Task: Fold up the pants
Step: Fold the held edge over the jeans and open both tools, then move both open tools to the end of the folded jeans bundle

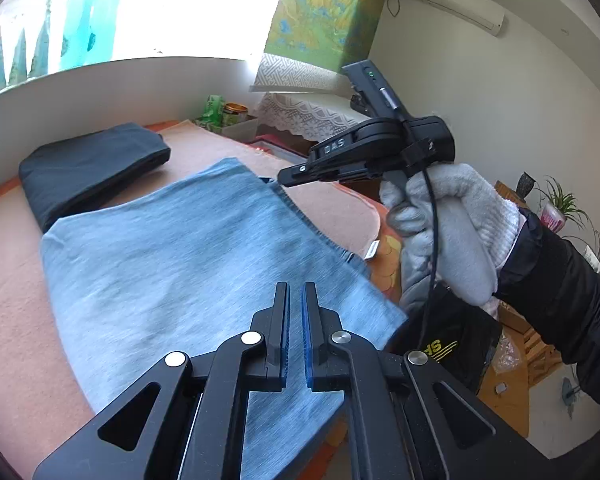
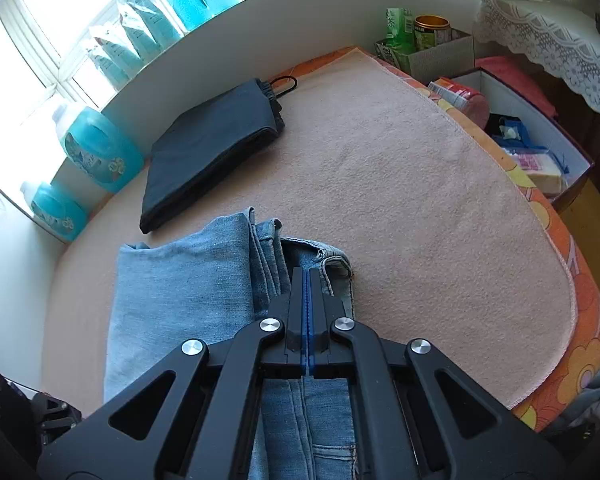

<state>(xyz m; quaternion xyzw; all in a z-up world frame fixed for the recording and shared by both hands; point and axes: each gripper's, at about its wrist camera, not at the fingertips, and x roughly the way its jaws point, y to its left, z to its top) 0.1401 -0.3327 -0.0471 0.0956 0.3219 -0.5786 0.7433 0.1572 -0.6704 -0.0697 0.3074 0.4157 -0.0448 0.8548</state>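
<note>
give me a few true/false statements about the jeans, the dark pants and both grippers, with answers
1. The blue jeans lie folded on the pink blanket. True.
2. The dark pants are spread out flat, unfolded. False: they lie folded in a stack.
3. The right gripper has its jaws closed together. True.
4. The left gripper is wide open. False: only a narrow gap separates its jaws.
5. The dark pants lie on top of the jeans. False: they lie beside them.

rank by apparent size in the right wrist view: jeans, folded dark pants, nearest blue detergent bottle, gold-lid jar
1. jeans, though nearness to the camera inflates them
2. folded dark pants
3. blue detergent bottle
4. gold-lid jar, farthest away
</note>
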